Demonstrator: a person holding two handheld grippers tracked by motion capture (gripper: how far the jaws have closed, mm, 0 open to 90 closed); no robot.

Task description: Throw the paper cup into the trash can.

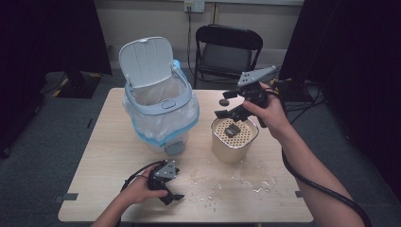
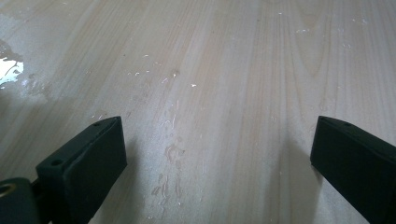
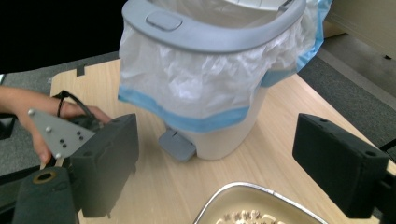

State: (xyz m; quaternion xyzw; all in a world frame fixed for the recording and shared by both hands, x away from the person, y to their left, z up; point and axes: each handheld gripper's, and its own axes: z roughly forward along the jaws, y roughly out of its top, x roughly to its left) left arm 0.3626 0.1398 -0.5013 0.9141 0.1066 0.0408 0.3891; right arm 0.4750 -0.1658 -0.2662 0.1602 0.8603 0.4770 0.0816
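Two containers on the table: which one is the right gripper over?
The right gripper hovers over the cream perforated canister, not the pedal bin, which has a plastic liner and a raised lid.

Setting: staged recording room or lab, not a home. Evidence: one pale wood table [image 1: 118, 198] on grey carpet [image 1: 42, 156]; black curtains [image 1: 42, 38] along both sides; folding chair [image 1: 229, 49] beyond the table's far edge; wall socket [image 1: 194, 5] with cables; tape marks at the table's near corners.

Cream perforated canister [image 1: 234, 142], upright (beside bin [image 1: 161, 111])
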